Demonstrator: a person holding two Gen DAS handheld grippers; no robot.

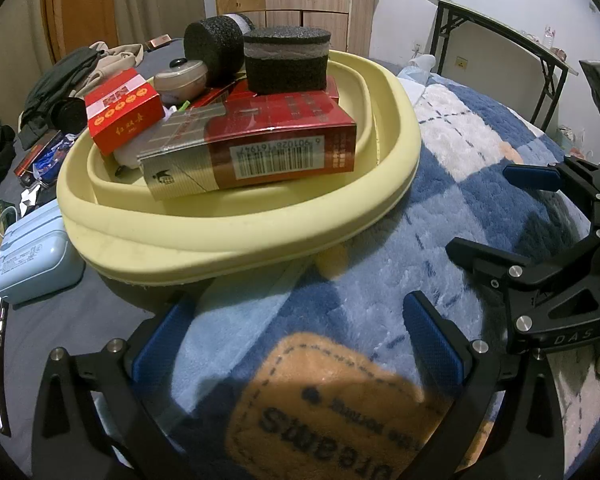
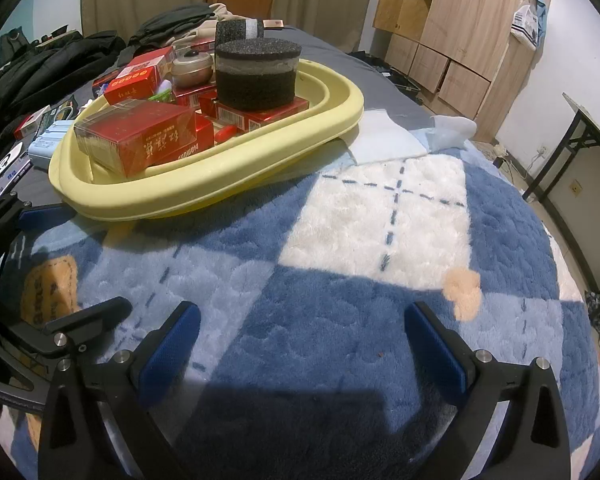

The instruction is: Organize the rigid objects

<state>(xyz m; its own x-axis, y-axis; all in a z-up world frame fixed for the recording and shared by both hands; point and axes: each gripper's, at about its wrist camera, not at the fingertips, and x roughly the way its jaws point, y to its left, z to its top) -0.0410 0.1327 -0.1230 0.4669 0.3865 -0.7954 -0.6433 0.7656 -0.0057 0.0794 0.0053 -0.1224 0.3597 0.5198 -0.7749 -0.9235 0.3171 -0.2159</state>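
Observation:
A pale yellow basin (image 1: 228, 236) (image 2: 204, 188) rests on the bed, half on the plush blanket. It holds a large red carton (image 1: 260, 144) (image 2: 140, 140), a smaller red box (image 1: 124, 112) (image 2: 136, 82), a round lidded tin (image 1: 180, 78) (image 2: 192, 66) and two black foam cylinders, one upright (image 1: 286, 60) (image 2: 256, 76) and one on its side (image 1: 214, 50). My left gripper (image 1: 296, 340) (image 2: 60, 264) is open just in front of the basin, with nothing between its blue pads. To its right, my right gripper (image 2: 304, 340) (image 1: 500, 212) hangs open over the blanket, also empty.
The blue and white blanket (image 2: 380, 220) covers the near bed. A light blue case (image 1: 32, 260) and loose small boxes (image 1: 40, 156) lie left of the basin. Dark clothes (image 2: 60, 60) pile up behind. A folding table (image 1: 500, 40) and a wooden wardrobe (image 2: 460, 20) stand at the right.

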